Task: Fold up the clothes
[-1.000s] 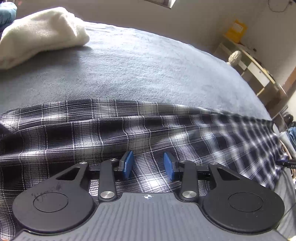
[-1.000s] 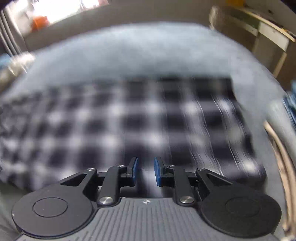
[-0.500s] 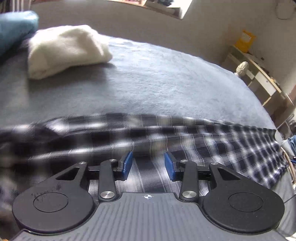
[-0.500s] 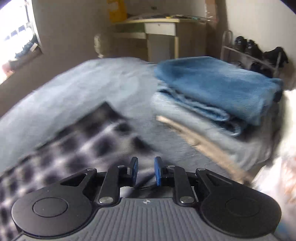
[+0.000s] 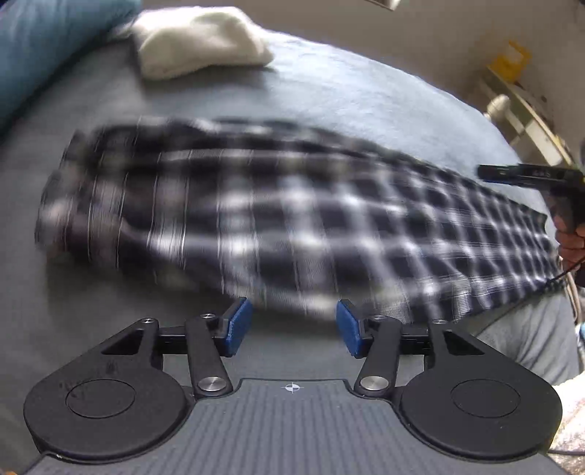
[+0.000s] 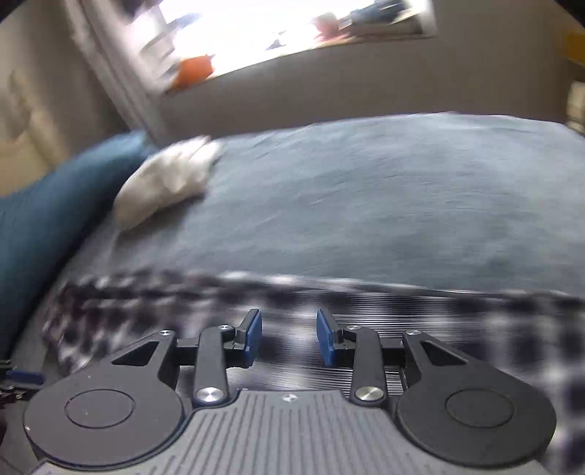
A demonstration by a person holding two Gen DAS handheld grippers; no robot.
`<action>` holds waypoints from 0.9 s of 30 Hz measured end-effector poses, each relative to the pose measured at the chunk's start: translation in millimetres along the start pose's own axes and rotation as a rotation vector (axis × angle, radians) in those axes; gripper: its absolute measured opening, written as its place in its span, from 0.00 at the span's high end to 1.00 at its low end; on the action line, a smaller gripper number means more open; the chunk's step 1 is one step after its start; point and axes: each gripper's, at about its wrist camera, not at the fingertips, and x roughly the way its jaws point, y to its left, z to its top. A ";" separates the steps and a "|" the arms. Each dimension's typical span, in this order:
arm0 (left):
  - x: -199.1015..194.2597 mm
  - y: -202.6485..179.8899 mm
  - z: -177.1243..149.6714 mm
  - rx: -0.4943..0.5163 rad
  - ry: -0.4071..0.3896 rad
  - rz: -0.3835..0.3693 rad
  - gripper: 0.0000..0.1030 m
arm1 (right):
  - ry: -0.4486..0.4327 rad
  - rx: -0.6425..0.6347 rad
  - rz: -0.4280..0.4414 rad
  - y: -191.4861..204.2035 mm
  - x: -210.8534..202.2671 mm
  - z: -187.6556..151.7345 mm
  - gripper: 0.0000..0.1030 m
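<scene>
A black-and-white plaid garment [image 5: 292,219] lies folded in a long band across the grey bedspread [image 5: 347,95], blurred by motion. My left gripper [image 5: 290,327] hovers just off its near edge, jaws opening, nothing between the blue pads. In the right wrist view the same plaid garment [image 6: 365,310] stretches under my right gripper [image 6: 289,338], whose jaws are also opening with nothing gripped. The right gripper's black body [image 5: 530,173] and the hand holding it show at the right edge of the left wrist view.
A white folded garment [image 5: 197,40] rests at the far side of the bed beside a blue pillow [image 5: 44,47]. A desk with a yellow box [image 5: 512,58] stands by the far right wall. A bright window [image 6: 274,25] is behind the bed.
Both grippers have let go and pulled back from the plaid garment, their jaws wider than before. The right wrist view swung from the stacked blue clothes round to the bed and window.
</scene>
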 end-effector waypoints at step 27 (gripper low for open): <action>32.2 45.2 5.6 -0.250 -0.035 0.119 0.46 | 0.208 -0.258 0.020 162.5 92.5 -29.2 0.59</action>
